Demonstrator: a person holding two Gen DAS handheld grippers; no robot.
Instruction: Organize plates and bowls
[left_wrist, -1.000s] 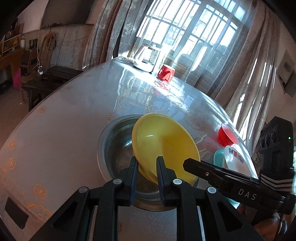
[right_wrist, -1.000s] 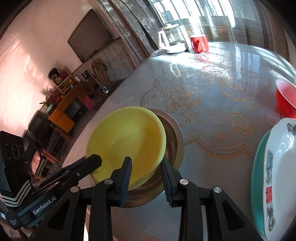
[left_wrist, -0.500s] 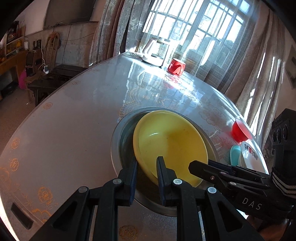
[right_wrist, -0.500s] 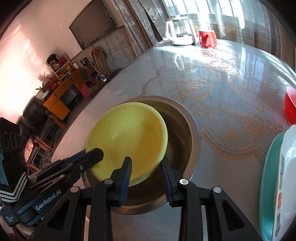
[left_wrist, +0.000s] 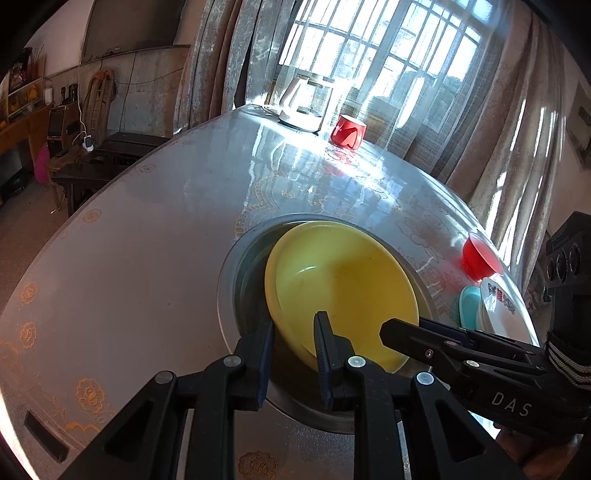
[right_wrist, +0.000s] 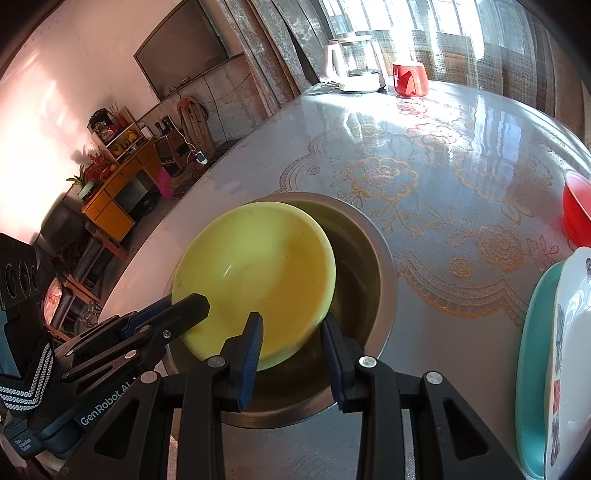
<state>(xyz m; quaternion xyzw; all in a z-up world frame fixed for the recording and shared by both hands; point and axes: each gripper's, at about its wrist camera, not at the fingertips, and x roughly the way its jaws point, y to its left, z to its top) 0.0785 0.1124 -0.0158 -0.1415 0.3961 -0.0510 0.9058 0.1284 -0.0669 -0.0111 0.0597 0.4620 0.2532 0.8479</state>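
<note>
Your left gripper (left_wrist: 293, 332) pinches the near rim of the yellow bowl (left_wrist: 343, 288), jaws pressed almost together with the rim between them. The bowl sits tilted inside the steel basin (right_wrist: 373, 258) sunk toward the near edge of the desk (left_wrist: 147, 240).

Your right gripper (right_wrist: 291, 328) straddles the same rim further round, jaws partly spread; whether its pads touch the bowl is not clear.

The bowl looks like thin plastic: probably light, fairly stiff, smooth enough to slip, unlikely to shatter. Hold it at the rim, one pad inside and one outside.

The white plate (right_wrist: 569, 369) stacked on a teal plate (right_wrist: 532, 350) at the right edge looks ceramic, so heavier and breakable. Both are cut off by the frame, as is the red bowl (right_wrist: 576, 210). The basin floor under the yellow bowl is hidden.
</note>
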